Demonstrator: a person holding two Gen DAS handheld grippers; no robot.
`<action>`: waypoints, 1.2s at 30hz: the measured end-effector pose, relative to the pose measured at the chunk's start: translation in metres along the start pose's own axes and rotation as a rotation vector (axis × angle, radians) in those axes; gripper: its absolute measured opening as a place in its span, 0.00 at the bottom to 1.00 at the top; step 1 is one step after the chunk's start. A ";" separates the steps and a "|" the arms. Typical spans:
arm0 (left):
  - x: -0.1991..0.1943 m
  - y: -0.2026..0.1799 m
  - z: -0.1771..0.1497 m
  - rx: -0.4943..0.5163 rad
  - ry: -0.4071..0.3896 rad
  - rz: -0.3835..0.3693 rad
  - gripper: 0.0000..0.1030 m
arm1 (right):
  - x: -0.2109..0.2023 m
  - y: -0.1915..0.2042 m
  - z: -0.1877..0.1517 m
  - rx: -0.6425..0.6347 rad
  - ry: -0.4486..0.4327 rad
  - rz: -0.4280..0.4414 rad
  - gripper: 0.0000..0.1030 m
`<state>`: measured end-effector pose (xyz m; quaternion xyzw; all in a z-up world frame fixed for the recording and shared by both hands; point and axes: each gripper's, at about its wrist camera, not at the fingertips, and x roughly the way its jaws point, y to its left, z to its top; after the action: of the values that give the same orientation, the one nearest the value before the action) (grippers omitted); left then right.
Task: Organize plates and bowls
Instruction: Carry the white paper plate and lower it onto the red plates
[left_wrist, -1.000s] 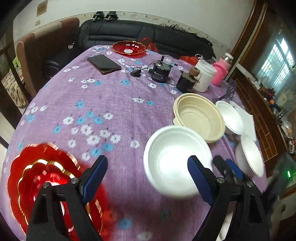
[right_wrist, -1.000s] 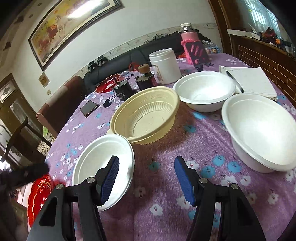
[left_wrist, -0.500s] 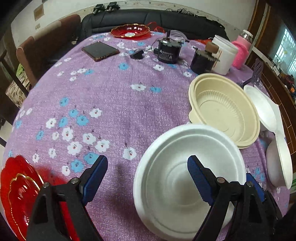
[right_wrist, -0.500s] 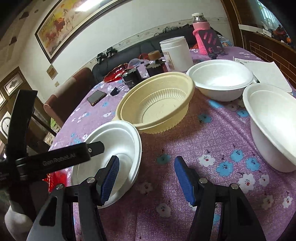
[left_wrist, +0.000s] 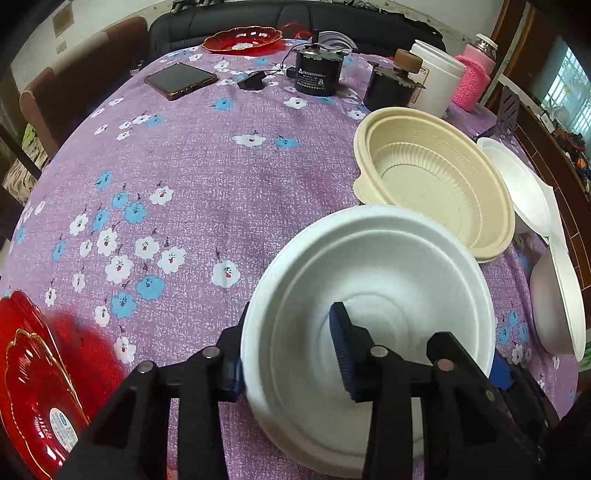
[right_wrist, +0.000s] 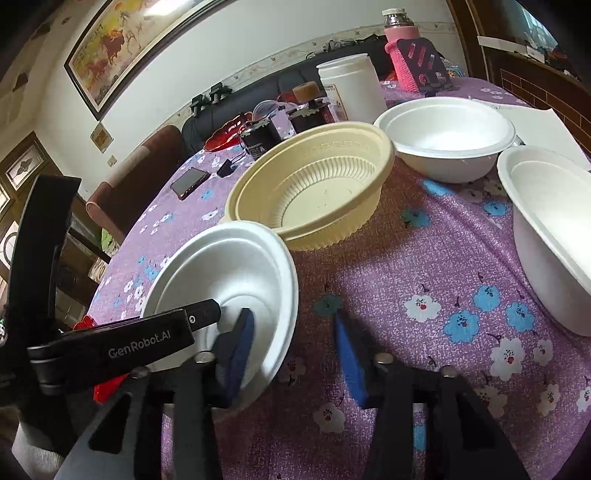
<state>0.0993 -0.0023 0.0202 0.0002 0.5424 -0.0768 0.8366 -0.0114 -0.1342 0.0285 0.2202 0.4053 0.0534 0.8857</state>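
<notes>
**Left tool grips the near white bowl**

Your left tool (left_wrist: 291, 362) is pinched on the rim of the white foam bowl (left_wrist: 369, 314); one blue pad sits inside the bowl and the other pad is outside, against its wall; the bowl looks tipped up on that side, and it sits on the purple flowered bench (left_wrist: 192, 192); just past the bowl, touching or nearly touching its far rim, is the tan bowl (left_wrist: 432, 184); to the right of the tan bowl is a second white bowl (left_wrist: 517, 192), and nearer on the right edge is a third white bowl (left_wrist: 561, 299); left of your left tool lies a red plate (left_wrist: 33, 387); far ahead at the bench's back edge is another red plate (left_wrist: 242, 37), with a phone (left_wrist: 181, 79) a bit nearer.

Your right tool (right_wrist: 291, 354) is spread wide and holds nothing; its left pad is right at the near rim of the gripped white foam bowl, though you cannot tell if it touches; its right pad hangs over bare cloth.
</notes>
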 end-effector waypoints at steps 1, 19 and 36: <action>-0.001 0.000 -0.001 -0.005 0.000 -0.004 0.33 | 0.000 0.000 0.000 -0.001 -0.001 0.004 0.33; -0.037 0.002 -0.022 -0.011 -0.068 -0.008 0.29 | -0.015 0.018 -0.011 -0.092 -0.047 -0.010 0.18; -0.091 0.045 -0.052 -0.105 -0.167 -0.035 0.29 | -0.061 0.068 -0.021 -0.137 -0.117 0.078 0.18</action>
<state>0.0216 0.0581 0.0783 -0.0593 0.4741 -0.0626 0.8762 -0.0623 -0.0824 0.0885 0.1773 0.3395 0.1026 0.9180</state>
